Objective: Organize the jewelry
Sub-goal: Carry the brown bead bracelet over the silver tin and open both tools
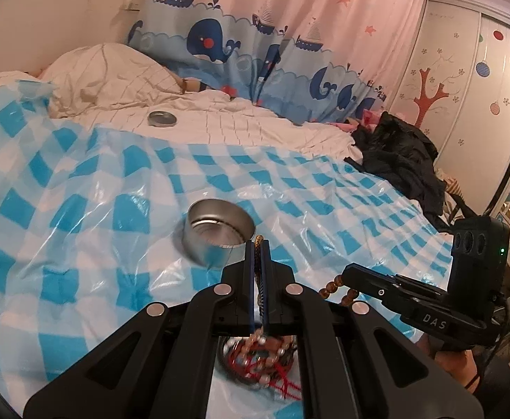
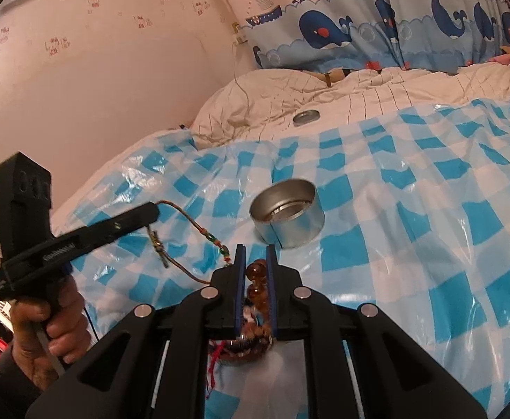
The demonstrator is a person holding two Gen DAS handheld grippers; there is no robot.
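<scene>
In the left wrist view my left gripper [image 1: 257,244] is shut on a thin braided cord bracelet [image 1: 259,239] whose end pokes out past the tips. The right wrist view shows that cord bracelet [image 2: 192,234] hanging in a loop from the left gripper [image 2: 153,211]. My right gripper [image 2: 255,255] is shut on an amber bead bracelet [image 2: 256,274]; from the left it appears as the right gripper [image 1: 347,276] with amber beads [image 1: 331,289] dangling. An empty round metal tin [image 1: 220,230] [image 2: 286,213] stands just ahead of both. A second tin of tangled jewelry [image 1: 258,359] [image 2: 244,345] lies under the grippers, partly hidden.
A blue-and-white checked plastic sheet [image 1: 80,192] covers the bed. A round tin lid [image 1: 162,118] [image 2: 306,116] lies on the white quilt beyond it. Black clothing [image 1: 398,153] is heaped at the right, near a wardrobe [image 1: 464,87]. A hand [image 2: 56,317] grips the left handle.
</scene>
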